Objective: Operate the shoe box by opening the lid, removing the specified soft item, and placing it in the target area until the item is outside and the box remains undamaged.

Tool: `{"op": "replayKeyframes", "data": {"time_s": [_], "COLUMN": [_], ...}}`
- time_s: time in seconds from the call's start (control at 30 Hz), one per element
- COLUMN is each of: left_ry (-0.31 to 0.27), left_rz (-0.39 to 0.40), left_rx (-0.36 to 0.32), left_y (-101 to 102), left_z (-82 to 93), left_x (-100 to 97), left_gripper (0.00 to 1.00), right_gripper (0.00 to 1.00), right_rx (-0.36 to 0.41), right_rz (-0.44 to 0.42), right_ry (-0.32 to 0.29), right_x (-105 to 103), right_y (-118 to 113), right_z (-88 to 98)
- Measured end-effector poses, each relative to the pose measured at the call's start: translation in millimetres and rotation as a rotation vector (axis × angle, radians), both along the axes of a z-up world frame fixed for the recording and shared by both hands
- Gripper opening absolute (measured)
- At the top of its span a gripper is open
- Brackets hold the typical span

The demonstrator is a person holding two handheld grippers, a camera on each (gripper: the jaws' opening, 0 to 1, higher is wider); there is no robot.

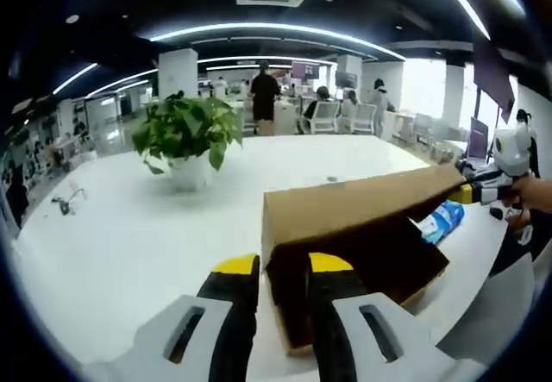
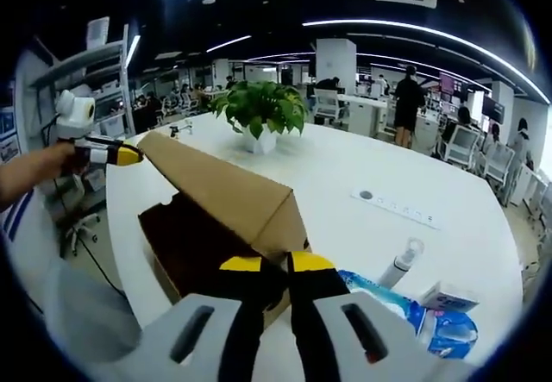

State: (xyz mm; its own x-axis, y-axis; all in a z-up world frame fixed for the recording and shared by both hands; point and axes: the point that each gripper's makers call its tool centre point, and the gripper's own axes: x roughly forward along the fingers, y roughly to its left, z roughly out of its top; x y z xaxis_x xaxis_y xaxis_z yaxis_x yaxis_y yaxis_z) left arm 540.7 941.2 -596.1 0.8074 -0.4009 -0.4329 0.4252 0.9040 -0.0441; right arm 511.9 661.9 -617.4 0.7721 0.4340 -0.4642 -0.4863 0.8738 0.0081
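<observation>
A brown cardboard shoe box stands on the white table, its lid raised at a slant. My left gripper is shut on the lid's near corner. My right gripper comes in from the right and pinches the lid's far end. In the right gripper view the lid slopes up from my right gripper, which is shut on its corner, to my left gripper at the other end. The box's inside is dark, so I cannot make out what lies in it.
A potted green plant stands mid-table. Beside the box lie a blue-and-white soft pack, a white spray bottle and a small carton. A socket strip is set in the tabletop. People and chairs are beyond the table.
</observation>
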Motion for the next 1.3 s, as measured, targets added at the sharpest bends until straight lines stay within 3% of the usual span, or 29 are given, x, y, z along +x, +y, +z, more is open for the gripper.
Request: {"op": "replayKeyframes", "data": {"time_s": [0.47, 0.8, 1.3], "left_ry": [0.022, 0.054, 0.115], "left_rz": [-0.106, -0.134, -0.178], "left_rx": [0.045, 0.066, 0.104], "left_y": [-11, -12, -11], "left_z": [-17.8, -30.2, -62.4], "left_x": [-28.9, -39.1, -51.8], "left_gripper": [0.27, 0.31, 0.37], "right_gripper": [0.16, 0.22, 0.31], "right_rx": [-0.005, -0.037, -0.073], "right_rz": [0.062, 0.119, 0.195], "right_ry": [0.008, 0.016, 0.062], "right_x": [-24, -37, -53], "right_y": [8, 14, 22], "right_z": [-17.8, -32.2, -56.5]}}
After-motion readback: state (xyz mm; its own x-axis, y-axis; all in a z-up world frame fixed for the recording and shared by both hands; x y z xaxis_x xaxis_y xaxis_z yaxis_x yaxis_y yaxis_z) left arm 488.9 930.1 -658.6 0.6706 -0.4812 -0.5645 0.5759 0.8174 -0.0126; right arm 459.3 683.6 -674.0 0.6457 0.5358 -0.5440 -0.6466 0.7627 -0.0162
